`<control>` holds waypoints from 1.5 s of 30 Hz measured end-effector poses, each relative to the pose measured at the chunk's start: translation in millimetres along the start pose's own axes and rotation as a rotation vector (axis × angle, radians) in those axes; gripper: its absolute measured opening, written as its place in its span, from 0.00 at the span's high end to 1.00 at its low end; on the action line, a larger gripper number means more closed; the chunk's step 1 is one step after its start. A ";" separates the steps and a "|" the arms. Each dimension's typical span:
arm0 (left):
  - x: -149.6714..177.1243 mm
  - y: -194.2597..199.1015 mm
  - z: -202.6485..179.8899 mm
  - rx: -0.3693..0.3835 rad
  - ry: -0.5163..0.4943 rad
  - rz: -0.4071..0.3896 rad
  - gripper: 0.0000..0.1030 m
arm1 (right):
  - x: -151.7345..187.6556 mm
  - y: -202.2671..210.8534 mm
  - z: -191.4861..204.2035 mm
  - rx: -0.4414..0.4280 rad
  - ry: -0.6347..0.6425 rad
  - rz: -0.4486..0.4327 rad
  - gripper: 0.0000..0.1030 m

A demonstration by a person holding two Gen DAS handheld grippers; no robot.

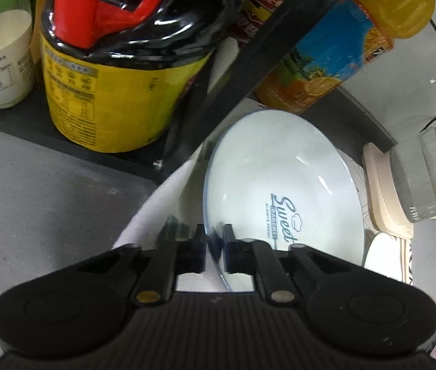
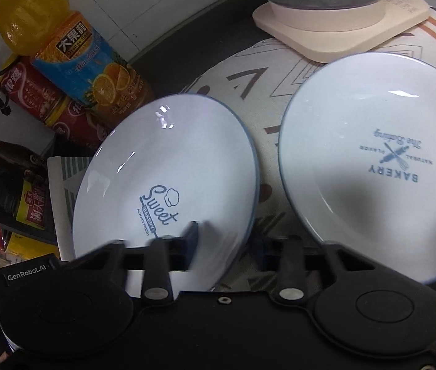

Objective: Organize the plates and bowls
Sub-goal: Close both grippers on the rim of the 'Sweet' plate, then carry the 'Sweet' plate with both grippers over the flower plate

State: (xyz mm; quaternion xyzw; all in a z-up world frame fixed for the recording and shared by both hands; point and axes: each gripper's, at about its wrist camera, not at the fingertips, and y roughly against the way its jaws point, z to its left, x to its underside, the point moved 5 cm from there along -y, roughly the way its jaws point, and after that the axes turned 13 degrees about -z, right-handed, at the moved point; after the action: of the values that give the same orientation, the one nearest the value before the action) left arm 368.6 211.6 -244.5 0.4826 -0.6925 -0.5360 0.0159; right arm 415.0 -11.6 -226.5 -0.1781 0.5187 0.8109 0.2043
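Note:
A white plate printed "Sweet" (image 1: 282, 191) stands tilted over the patterned cloth. My left gripper (image 1: 214, 246) is shut on its near rim. In the right wrist view the same plate (image 2: 168, 166) is at centre left, and a second white plate printed "Bakery" (image 2: 372, 160) lies to its right. My right gripper (image 2: 227, 240) is open with the "Sweet" plate's lower rim between its fingers; I cannot tell whether they touch it.
A black shelf (image 1: 63, 141) holds a yellow-labelled jug (image 1: 119, 86) and a white jar (image 1: 2, 61). An orange juice bottle (image 2: 72, 49) and red cans (image 2: 39, 98) stand at the left. A glass kettle on a beige base (image 2: 335, 21) is behind the plates.

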 end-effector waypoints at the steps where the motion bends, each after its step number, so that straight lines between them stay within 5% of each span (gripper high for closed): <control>1: -0.3 1.3 -1.5 -0.004 -0.009 -0.008 0.92 | -0.4 0.4 0.1 -0.006 0.005 0.006 0.84; 22: 8.1 73.8 -17.3 -0.008 -0.049 -0.082 0.92 | -2.1 65.3 18.9 -0.079 0.135 -0.041 0.87; 45: 69.9 163.4 -5.7 -0.076 0.019 -0.159 0.92 | 23.4 133.9 13.1 -0.206 0.318 -0.052 0.87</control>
State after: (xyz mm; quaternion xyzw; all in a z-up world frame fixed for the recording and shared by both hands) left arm 227.9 152.9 -152.9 0.5402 -0.6310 -0.5568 -0.0018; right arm 324.9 -46.9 -130.1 -0.3373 0.4540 0.8158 0.1211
